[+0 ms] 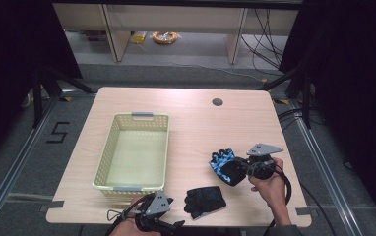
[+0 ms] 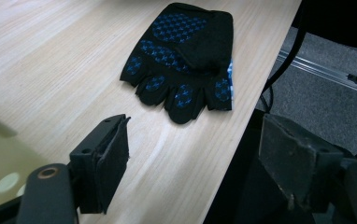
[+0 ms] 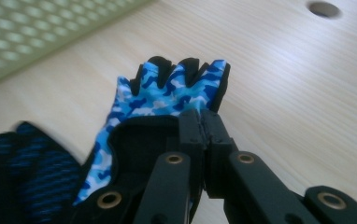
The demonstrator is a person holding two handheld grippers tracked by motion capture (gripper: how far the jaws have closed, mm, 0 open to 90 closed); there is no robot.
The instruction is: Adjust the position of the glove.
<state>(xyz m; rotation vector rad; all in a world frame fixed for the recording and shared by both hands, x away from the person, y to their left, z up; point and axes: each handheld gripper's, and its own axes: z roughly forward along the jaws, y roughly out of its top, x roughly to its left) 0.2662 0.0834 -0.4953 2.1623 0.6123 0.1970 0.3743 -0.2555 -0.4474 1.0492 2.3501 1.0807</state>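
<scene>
The camouflage glove [image 3: 167, 95] is clamped in the right gripper [image 3: 200, 122] and held just above the desk [image 1: 191, 123], right of the basket [image 1: 134, 150]. The left gripper [image 2: 193, 154] stands wide near the black glove [image 2: 183, 56]. Transfer leftward into the basket is judged next.

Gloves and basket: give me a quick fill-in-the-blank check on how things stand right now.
1. The right gripper is shut on the glove with the blue ____ pattern.
2. The black glove lies flat on the ____, near its front edge.
3. The fingers of the left gripper stand ____, with nothing between them.
4. The pale basket has ____ inside it.

Missing words: camouflage; table; open; nothing
</scene>
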